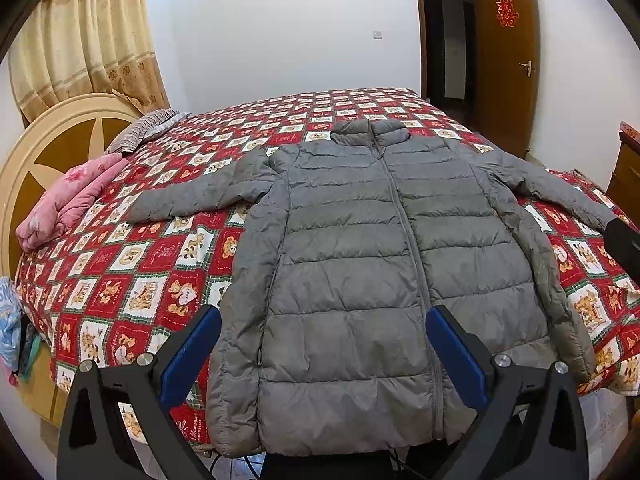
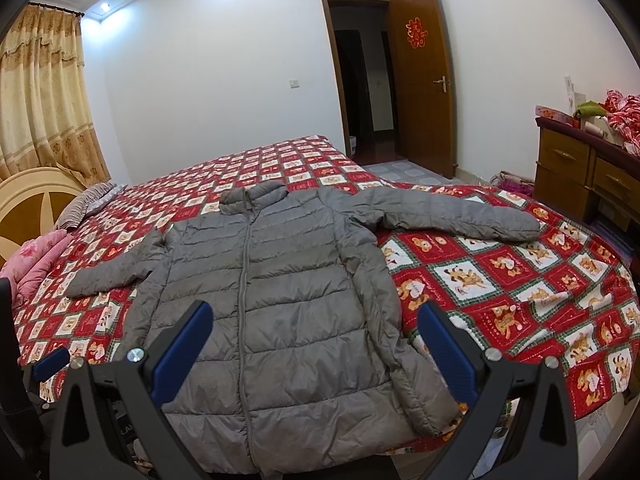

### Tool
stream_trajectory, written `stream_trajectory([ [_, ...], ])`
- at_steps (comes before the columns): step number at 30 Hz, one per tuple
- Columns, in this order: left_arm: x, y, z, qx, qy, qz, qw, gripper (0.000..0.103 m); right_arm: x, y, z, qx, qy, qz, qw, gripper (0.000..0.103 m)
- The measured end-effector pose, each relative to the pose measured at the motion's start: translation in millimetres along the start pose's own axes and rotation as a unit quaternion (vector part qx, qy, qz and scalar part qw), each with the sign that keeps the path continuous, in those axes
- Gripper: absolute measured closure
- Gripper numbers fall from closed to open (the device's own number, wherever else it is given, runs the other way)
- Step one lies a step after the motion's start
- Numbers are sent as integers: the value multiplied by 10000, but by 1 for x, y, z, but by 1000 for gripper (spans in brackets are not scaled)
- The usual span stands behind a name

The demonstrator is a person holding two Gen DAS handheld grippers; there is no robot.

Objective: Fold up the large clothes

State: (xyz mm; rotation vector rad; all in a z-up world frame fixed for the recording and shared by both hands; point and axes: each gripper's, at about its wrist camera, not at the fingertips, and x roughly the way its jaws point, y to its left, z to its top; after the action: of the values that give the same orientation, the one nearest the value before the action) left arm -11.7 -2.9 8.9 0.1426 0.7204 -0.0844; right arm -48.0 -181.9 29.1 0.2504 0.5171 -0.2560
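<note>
A grey puffer jacket (image 1: 360,264) lies flat, front up and zipped, on the bed with both sleeves spread out; it also shows in the right wrist view (image 2: 276,300). My left gripper (image 1: 324,320) is open and empty, held above the jacket's hem. My right gripper (image 2: 314,314) is open and empty, above the hem's right half. The left gripper's blue tip (image 2: 50,362) shows at the left edge of the right wrist view. A dark part of the right gripper (image 1: 624,244) shows at the right edge of the left wrist view.
The bed has a red checked bear-print cover (image 1: 152,280). A pink folded quilt (image 1: 68,200) and striped pillow (image 1: 140,132) lie by the headboard (image 1: 52,140). A wooden dresser (image 2: 584,172) with clutter stands at right. An open door (image 2: 424,80) is behind.
</note>
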Motion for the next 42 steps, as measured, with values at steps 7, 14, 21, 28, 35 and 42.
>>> stream_trajectory([
  [7,10,3,2,-39,108,-9,9999,1,12,0,1,17,123,-17,9999,0],
  [14,15,4,5,-79,56,-70,9999,1,22,-2,1,43,216,-62,9997,0],
  [21,8,12,10,-278,-100,-173,9994,1,20,-1,2,10,119,-114,9999,0],
  [28,-8,12,8,-278,-240,-169,9992,1,9,2,1,-50,11,-92,9999,0],
  [35,-18,14,9,-305,-382,-160,9987,1,1,5,3,-105,-157,-145,9997,0],
  [42,-20,15,7,-292,-408,-144,9986,1,1,6,2,-103,-122,-136,9998,0],
])
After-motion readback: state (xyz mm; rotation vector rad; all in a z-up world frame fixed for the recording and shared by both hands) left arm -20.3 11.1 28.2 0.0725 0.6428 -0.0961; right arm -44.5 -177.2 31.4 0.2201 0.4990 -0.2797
